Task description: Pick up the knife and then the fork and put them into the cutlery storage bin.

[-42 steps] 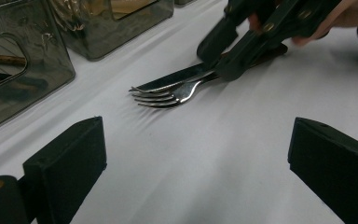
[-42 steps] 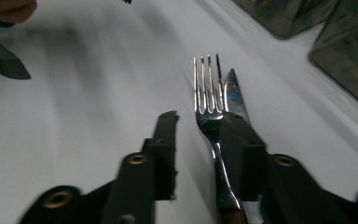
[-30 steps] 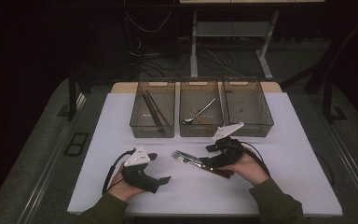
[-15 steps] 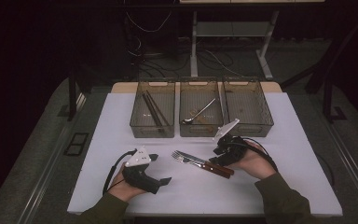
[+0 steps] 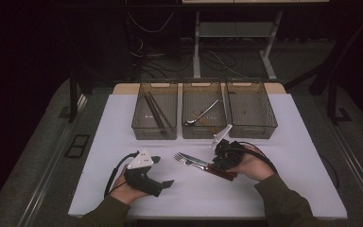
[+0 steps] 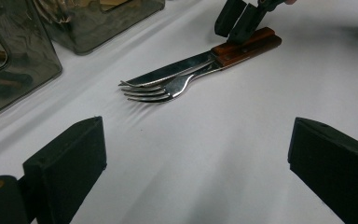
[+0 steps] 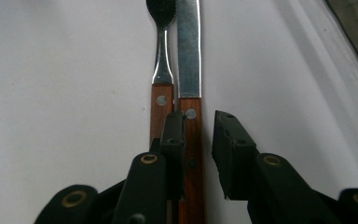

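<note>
Right gripper (image 7: 198, 140) closing over knife handle (image 7: 191, 154), jaws narrow, straddling but not yet pinching. Knife (image 5: 203, 165) lying beside fork (image 5: 189, 161), handles touching, near front-middle of table (image 5: 312, 156). Left gripper (image 5: 163, 171) resting wide open, holding nothing. Risk: left jaw catching fork handle, dragging both together.

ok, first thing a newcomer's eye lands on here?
Probably the fork and knife lying side by side mid-table, wooden handles together, with the right gripper down over the handles. Its jaws have just been closing, and the knife handle sits between them, though whether the pads press yet is unclear. Next, the three bins along the far edge, and the left gripper resting open nearby.
</note>
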{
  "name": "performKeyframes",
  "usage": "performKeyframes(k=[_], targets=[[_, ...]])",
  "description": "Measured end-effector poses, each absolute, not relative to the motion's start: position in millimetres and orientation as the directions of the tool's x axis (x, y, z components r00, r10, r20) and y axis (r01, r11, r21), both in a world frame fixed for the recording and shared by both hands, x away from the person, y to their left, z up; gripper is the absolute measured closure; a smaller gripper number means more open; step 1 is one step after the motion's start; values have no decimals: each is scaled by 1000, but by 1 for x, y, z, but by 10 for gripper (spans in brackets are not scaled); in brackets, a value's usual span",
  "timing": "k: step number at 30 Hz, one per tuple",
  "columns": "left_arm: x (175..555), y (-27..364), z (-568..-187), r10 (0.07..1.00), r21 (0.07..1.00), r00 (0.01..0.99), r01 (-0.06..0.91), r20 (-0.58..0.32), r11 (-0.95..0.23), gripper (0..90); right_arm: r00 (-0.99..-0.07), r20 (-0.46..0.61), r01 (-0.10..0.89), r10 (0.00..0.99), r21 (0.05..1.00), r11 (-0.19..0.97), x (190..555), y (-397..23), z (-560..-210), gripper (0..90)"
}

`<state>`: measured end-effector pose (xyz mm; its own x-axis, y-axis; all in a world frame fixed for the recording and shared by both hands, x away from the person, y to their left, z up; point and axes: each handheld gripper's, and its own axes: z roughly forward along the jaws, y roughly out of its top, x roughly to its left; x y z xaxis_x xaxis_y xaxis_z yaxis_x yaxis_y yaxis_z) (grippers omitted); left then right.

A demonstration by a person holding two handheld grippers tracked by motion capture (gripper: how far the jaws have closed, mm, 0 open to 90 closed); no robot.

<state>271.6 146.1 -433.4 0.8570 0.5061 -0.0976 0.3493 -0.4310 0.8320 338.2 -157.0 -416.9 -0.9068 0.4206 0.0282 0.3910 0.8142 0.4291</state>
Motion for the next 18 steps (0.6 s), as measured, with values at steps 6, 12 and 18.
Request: performKeyframes(k=[6, 12, 18], targets=[[272, 146, -433, 505, 830, 858, 347, -94, -436, 37, -914, 20, 379, 406, 403, 833, 339, -155, -421, 749], [272, 146, -433, 503, 829, 859, 346, -92, -439, 37, -916, 13, 380, 401, 345, 858, 343, -149, -422, 746], [272, 146, -433, 502, 829, 860, 345, -91, -441, 37, -925, 15, 370, 379, 262, 892, 350, -138, -420, 740]])
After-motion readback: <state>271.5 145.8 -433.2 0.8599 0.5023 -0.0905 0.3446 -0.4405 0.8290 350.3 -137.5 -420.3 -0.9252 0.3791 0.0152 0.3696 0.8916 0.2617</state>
